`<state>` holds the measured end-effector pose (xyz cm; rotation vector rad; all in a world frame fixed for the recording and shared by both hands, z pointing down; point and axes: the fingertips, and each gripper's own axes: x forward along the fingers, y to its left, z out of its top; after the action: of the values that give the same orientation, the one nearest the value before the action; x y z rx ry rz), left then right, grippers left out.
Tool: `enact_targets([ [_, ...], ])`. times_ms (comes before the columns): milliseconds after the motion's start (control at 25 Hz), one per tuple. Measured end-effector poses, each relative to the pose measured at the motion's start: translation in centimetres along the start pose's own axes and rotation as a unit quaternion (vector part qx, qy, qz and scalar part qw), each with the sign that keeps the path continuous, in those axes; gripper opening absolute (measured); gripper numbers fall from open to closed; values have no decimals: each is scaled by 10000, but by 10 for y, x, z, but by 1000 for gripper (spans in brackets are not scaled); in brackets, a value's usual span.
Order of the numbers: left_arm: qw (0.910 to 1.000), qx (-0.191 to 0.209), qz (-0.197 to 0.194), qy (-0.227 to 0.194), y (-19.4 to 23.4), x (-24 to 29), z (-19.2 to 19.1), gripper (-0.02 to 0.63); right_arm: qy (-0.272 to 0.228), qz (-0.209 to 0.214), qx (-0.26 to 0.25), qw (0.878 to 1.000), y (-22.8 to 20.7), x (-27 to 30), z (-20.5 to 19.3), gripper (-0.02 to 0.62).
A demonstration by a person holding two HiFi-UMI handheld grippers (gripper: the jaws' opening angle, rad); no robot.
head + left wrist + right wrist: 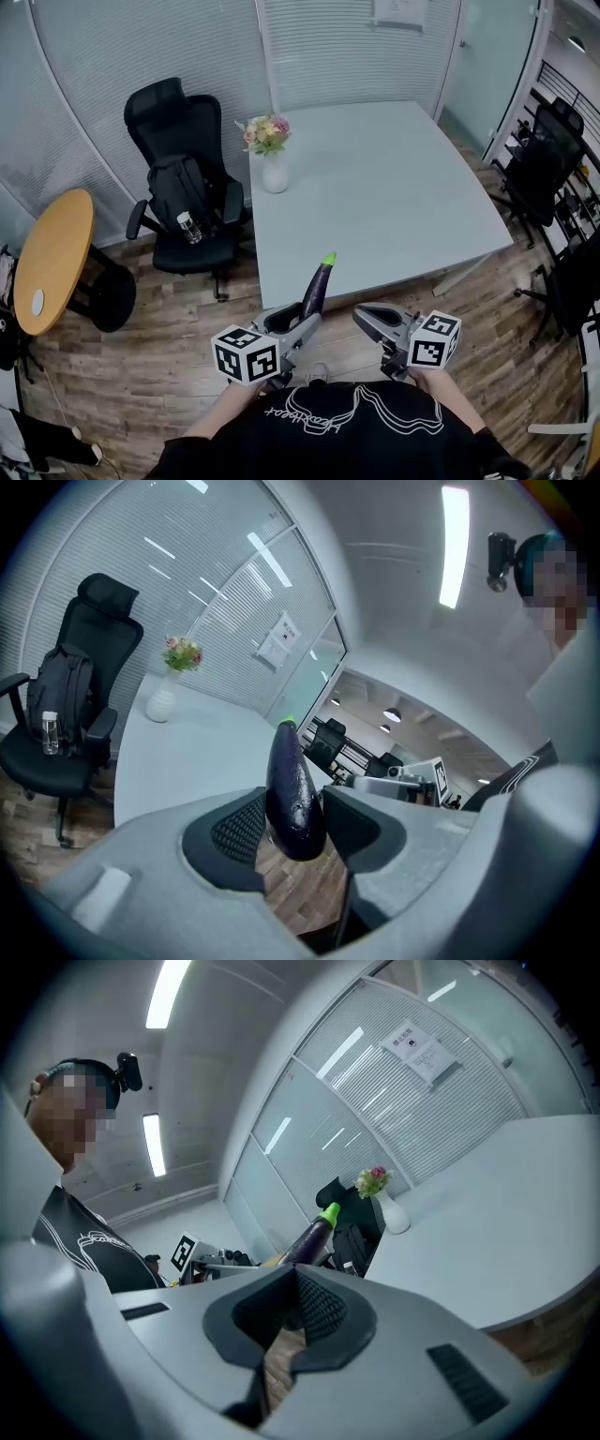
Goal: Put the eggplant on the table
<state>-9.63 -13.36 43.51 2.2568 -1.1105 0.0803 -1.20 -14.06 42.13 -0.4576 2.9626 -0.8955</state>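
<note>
A dark purple eggplant (pixel 317 286) with a green stem tip sticks up and forward out of my left gripper (pixel 305 319), whose jaws are shut on its lower end. In the left gripper view the eggplant (pixel 292 794) stands clamped between the two dark pads, above wooden floor. The pale grey table (pixel 394 197) lies just ahead, and the eggplant's tip reaches over its near edge. My right gripper (pixel 361 314) is held beside the left one, shut with nothing in it. From the right gripper view (pixel 298 1274) the eggplant (pixel 314 1234) shows to the left.
A white vase of flowers (pixel 272 155) stands at the table's far left corner. A black office chair with a backpack (pixel 183 202) is left of the table, with a round wooden table (pixel 52 258) further left. More black chairs (pixel 539 173) stand to the right.
</note>
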Motion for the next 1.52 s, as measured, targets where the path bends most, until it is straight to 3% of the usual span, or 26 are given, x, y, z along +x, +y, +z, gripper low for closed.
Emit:
enact_targets([
  [280,9998,-92,3,178,49,25,19,196,-36,-95,123,9999,-34,37,16,9],
  [800,9992,140,-7,372,109,64,52,196,-185,-414,306,9985,-89,67,31,9],
  [1520,9975,107,296,638,195,123,60,196,14,-868,608,9944,-142,79,28,9],
])
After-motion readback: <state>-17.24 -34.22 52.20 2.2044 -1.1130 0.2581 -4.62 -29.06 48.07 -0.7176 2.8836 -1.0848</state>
